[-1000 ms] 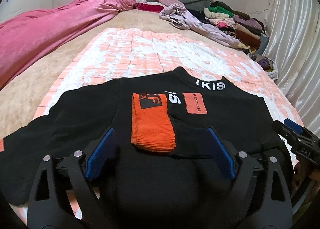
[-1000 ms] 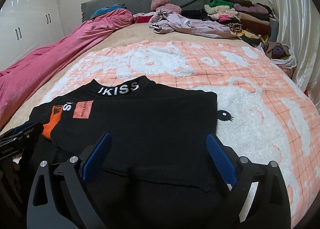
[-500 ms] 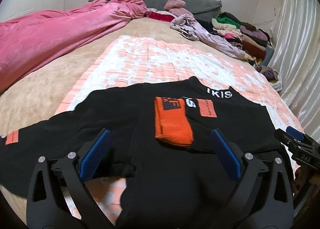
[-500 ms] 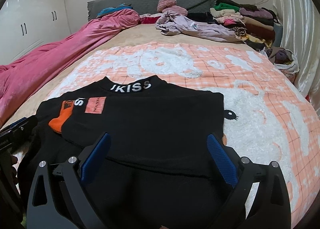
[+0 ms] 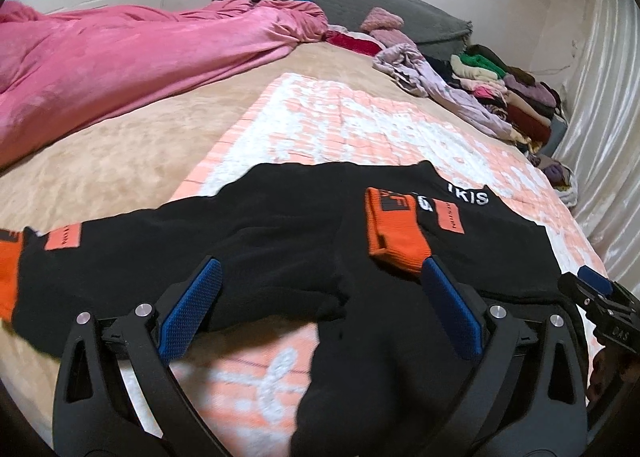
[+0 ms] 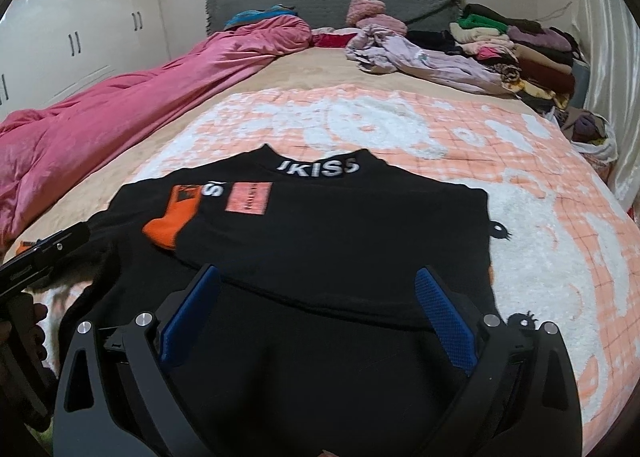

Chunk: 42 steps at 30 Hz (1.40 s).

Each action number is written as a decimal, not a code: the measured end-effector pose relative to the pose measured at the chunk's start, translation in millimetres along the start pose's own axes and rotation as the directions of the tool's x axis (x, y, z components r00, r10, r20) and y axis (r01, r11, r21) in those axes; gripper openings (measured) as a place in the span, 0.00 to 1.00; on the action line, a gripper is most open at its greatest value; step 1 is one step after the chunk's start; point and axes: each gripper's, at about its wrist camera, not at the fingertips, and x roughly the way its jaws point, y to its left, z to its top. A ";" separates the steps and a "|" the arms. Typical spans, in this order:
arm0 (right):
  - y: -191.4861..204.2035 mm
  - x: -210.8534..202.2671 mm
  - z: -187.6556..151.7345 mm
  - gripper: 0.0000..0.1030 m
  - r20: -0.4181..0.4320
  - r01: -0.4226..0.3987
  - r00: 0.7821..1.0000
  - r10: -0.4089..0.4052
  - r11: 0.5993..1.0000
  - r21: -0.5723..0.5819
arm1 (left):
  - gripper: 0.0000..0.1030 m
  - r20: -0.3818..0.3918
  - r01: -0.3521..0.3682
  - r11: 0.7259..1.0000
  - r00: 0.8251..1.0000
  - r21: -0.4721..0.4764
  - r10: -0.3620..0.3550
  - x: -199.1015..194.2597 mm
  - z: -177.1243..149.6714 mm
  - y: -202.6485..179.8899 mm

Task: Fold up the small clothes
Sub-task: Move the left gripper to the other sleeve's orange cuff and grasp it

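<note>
The black top point(image 6: 328, 233) carries white collar lettering at its twelve o'clock edge, an orange cuff point(image 6: 172, 221) at about ten o'clock and a paler orange patch point(image 6: 248, 198) just beside it. Under it lies a fleece blanket point(image 6: 520, 217) checked in peach and white. A plain pink duvet point(image 5: 120, 69) fills the left wrist view's ten o'clock; the sheet point(image 5: 100, 169) is tan. Both grippers have blue pads point(image 5: 188, 317) on black fingers.
</note>
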 end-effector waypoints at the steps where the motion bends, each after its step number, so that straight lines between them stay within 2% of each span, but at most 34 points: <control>1: 3.3 -0.8 0.1 0.95 0.000 -0.006 1.000 0.006 1.000 -0.006 | 0.91 0.004 -0.003 1.000 1.000 -0.007 0.004 -2.6 -0.7 2.3; 9: 30.6 -6.3 2.0 0.95 0.002 -0.051 0.999 0.051 0.997 -0.054 | 0.91 0.023 -0.021 0.998 0.999 -0.057 0.022 -21.9 -1.8 24.6; 14: 46.1 -7.4 4.6 0.95 0.001 -0.076 0.997 0.077 0.994 -0.084 | 0.91 0.022 -0.055 0.994 0.998 -0.099 0.058 -32.1 -2.6 46.9; 19: 62.9 -7.2 6.1 0.95 -0.001 -0.103 0.995 0.103 0.989 -0.108 | 0.91 0.046 -0.150 0.983 0.987 -0.108 0.156 -49.3 -1.6 71.4; 22: 73.1 -5.1 6.1 0.95 -0.009 -0.115 0.993 0.115 0.986 -0.124 | 0.91 0.052 -0.184 0.974 0.980 -0.135 0.192 -58.3 -1.3 88.4; 28: 98.0 -3.9 10.2 0.95 -0.007 -0.148 0.989 0.149 0.975 -0.167 | 0.91 0.035 -0.255 0.940 0.962 -0.227 0.269 -69.9 -0.6 136.0; 32: 117.7 -3.4 14.2 0.95 -0.002 -0.186 0.982 0.190 0.962 -0.202 | 0.91 0.011 -0.285 0.905 0.952 -0.315 0.304 -74.8 -5.7 172.6; 39: 148.7 5.0 13.4 0.95 -0.018 -0.226 0.973 0.228 0.944 -0.241 | 0.91 -0.037 -0.299 0.849 0.948 -0.435 0.315 -67.4 -19.8 218.1; 42: 153.4 10.3 10.3 0.95 -0.026 -0.225 0.974 0.226 0.945 -0.237 | 0.91 -0.049 -0.284 0.840 0.954 -0.463 0.296 -60.4 -25.6 226.6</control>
